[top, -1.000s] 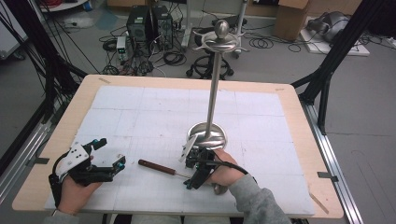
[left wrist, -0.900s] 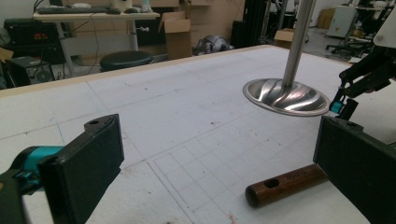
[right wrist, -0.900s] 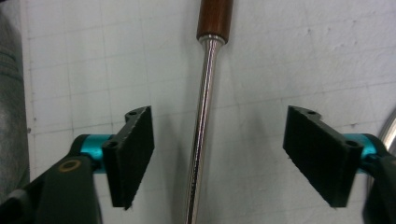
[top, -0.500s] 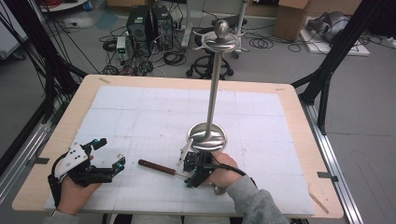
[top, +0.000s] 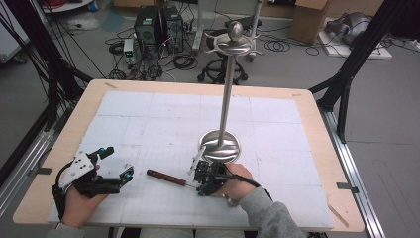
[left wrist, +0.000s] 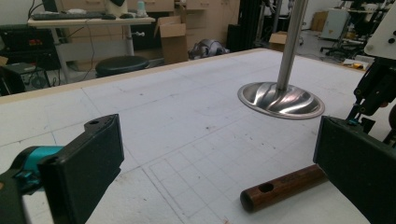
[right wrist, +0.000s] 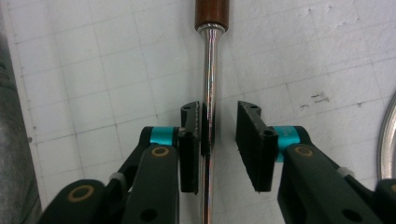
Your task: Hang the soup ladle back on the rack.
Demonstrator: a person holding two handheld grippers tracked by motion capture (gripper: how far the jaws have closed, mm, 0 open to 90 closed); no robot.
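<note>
The setting is presenting as a robotics or engineering lab rather than a home or shop. The wooden bench is carrying a white sheet ruled in a grid and is standing inside a frame of black struts. Bundles of black cables are hanging at the left, and more cable coils are lying loose on the grey floor. Black computer towers are sitting on the floor beyond the bench, beside a rolling stool base. Cardboard boxes are standing open in the background, near a desk holding a keyboard and a round black stool.
</note>
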